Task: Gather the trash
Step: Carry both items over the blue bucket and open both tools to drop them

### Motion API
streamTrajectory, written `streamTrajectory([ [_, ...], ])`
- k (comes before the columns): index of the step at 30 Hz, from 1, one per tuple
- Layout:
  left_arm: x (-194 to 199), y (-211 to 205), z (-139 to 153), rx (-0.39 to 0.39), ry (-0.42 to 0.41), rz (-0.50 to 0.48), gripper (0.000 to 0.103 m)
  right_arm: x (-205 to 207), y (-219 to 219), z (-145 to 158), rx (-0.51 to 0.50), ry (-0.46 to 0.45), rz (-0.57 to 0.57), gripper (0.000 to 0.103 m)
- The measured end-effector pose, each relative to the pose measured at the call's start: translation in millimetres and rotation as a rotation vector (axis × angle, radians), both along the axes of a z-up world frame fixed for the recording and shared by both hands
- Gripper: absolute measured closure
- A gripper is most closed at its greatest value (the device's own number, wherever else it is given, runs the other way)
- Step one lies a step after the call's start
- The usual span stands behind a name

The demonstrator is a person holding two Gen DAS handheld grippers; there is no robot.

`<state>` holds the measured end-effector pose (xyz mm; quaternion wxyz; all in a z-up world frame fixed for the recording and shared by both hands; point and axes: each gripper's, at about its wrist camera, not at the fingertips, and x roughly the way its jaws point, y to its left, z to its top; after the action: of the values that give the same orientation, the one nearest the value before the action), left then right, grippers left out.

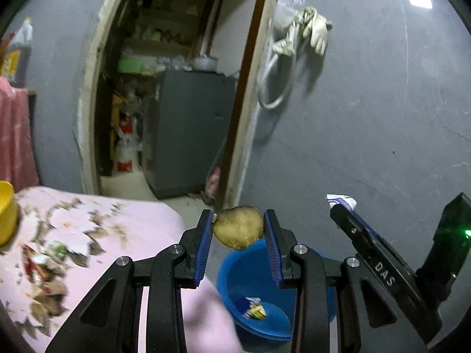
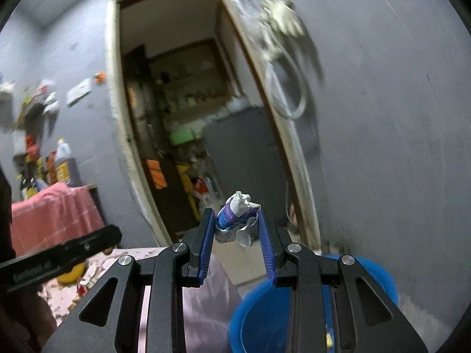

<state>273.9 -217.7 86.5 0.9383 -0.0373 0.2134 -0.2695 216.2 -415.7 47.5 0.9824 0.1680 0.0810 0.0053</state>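
My left gripper [image 1: 238, 229] is shut on a brownish-yellow fruit peel [image 1: 238, 227] and holds it above a blue plastic tub [image 1: 250, 282] on the floor. A small blue and yellow wrapper [image 1: 255, 311] lies inside the tub. My right gripper [image 2: 234, 220] is shut on a crumpled white and purple wrapper [image 2: 235, 217], held in the air above and left of the same blue tub [image 2: 256, 314]. The right gripper's body [image 1: 379, 267] shows at the right of the left wrist view, with the wrapper tip [image 1: 340, 199] at its end.
A table with a pink floral cloth [image 1: 97, 235] stands left of the tub, with a yellow bowl [image 1: 7, 211] and scraps [image 1: 44, 261] on it. A grey wall, an open doorway [image 1: 176, 103] and hanging gloves [image 1: 312, 29] lie ahead.
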Motion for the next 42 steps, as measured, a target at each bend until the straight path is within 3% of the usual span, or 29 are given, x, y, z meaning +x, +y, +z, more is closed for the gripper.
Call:
streamTrajectory([
  [8, 31.1, -30.9, -28.2, 0.036, 0.156, -0.076, 0.073, 13.5, -25.9, -18.3, 0.128, 0.117, -0.018, 0.075],
  [18, 48.0, -65.9, -60.9, 0.089, 0.257, -0.128, 0.070, 19.6, -45.3, -32.0, 0.191, 0.200, -0.076, 0.066],
  [20, 48.2, -69.5, -66.7, 0.107, 0.264, -0.126, 0.064, 19.5, -49.0, -34.7, 0.212, 0.210, -0.083, 0.064],
  [24, 50.2, -73.4, -74.9, 0.109, 0.288, -0.127, 0.064, 19.6, -55.2, -37.9, 0.240, 0.223, -0.100, 0.064],
  [31, 52.9, -70.5, -74.5, 0.113, 0.283, -0.108, 0.063, 17.4, -56.3, -37.3, 0.243, 0.221, -0.112, 0.055],
  [33, 51.1, -66.1, -72.0, 0.112, 0.279, -0.093, 0.062, 16.8, -54.3, -36.0, 0.233, 0.216, -0.115, 0.052],
  [37, 47.4, -50.6, -62.7, 0.086, 0.272, -0.038, 0.046, 16.7, -48.8, -31.8, 0.201, 0.201, -0.119, 0.047],
  [41, 47.9, -28.9, -49.7, 0.073, 0.258, 0.023, 0.046, 17.6, -39.3, -25.6, 0.143, 0.186, -0.122, 0.044],
  [42, 48.1, -24.6, -46.6, 0.075, 0.253, 0.035, 0.045, 17.7, -36.3, -24.3, 0.128, 0.181, -0.120, 0.038],
])
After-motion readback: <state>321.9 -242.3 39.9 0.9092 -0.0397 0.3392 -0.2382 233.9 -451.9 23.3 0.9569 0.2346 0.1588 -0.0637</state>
